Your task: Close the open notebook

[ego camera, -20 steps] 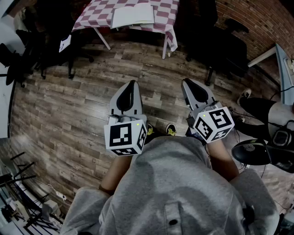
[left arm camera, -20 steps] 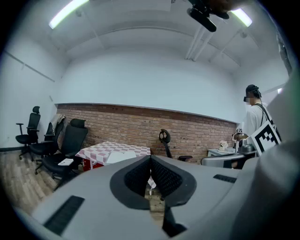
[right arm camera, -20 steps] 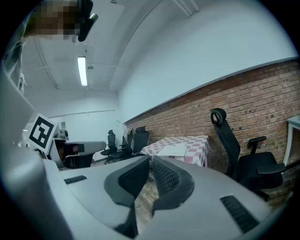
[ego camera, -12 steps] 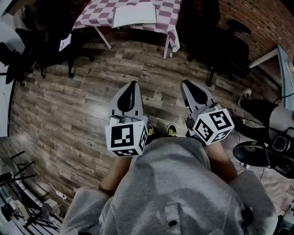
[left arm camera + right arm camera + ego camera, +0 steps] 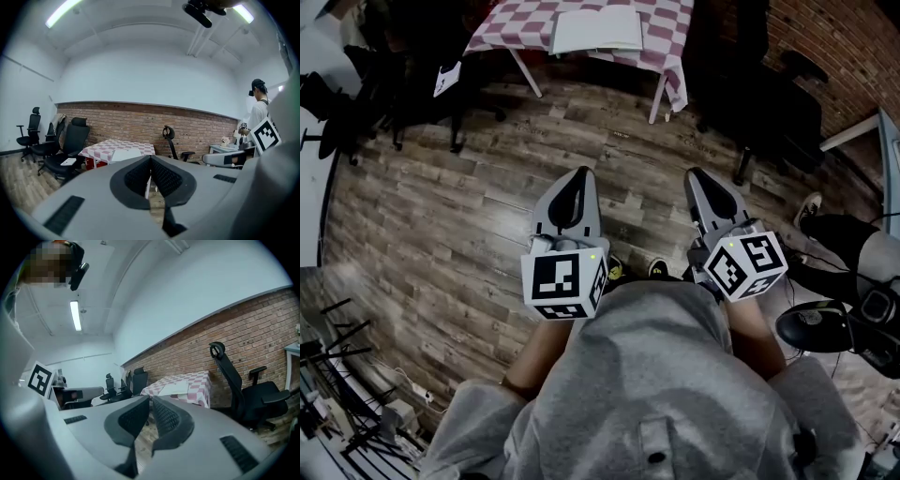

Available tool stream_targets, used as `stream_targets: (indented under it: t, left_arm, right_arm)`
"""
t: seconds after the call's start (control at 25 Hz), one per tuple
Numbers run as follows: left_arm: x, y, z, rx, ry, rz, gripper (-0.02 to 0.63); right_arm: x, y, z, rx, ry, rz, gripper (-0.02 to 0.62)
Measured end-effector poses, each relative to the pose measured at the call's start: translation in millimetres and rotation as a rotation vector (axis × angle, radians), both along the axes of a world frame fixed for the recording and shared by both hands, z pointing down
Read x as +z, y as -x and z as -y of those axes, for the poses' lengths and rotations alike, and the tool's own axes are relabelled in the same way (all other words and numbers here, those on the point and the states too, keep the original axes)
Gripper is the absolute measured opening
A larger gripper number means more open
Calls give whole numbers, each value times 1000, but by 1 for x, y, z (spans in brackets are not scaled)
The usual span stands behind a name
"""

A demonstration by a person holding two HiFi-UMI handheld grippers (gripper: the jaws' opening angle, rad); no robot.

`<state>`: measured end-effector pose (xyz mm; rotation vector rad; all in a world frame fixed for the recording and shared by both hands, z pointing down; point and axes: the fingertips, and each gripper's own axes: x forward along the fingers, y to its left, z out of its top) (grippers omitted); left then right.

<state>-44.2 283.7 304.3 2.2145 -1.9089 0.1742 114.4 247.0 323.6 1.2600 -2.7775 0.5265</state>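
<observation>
The open notebook [image 5: 597, 31] lies flat, white pages up, on the bench [image 5: 667, 37]. The bench is covered with a red-and-white checked cloth and stands at the far side of the room, near a brick wall [image 5: 853, 37]. A black office chair [image 5: 773, 98] stands to the right of the bench, and more dark chairs crowd its left side. Between the notebook and my tools I see a wide stretch of wooden floor [image 5: 441, 225], so the notebook is well apart from both.

My left hand-held gripper [image 5: 574, 180] is held out in front of the grey sweater [image 5: 647, 375]. Its own view shows its jaws pressed together at the tips with nothing between them. My right hand-held gripper [image 5: 701, 178] sits just beside it, also closed and empty. Both point toward the bench, tipped slightly downward. At the far right of the left gripper view, another person [image 5: 258, 110] stands by a pale desk.
</observation>
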Motion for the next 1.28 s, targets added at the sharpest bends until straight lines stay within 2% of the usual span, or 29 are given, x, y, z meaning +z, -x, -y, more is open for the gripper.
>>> stream_targets:
  t: [0.12,0.28,0.56,0.88,1.04,1.28]
  left_arm:
    - [0,9,-2,3,-1,-8,11]
    - [-1,14,1,13,-7,1,11]
    - [0,7,-1,81,-8,19,11]
    - [-1,11,2,91,-7,24,11]
    - [-1,17,6,74,-4,47,11]
    - [-1,27,16,17,16,81,11]
  right_arm:
    - [3,6,-1,9,-8,-21,43]
    - [1,12,1,22,-3,-2,43]
    - [0,15,-2,44,-22,-30,43]
    - [-3,12,-2,69,-27,-42,43]
    - [-10,13,2,77,-46,-54,43]
    - [-16,5,17,144,-40,-61,43]
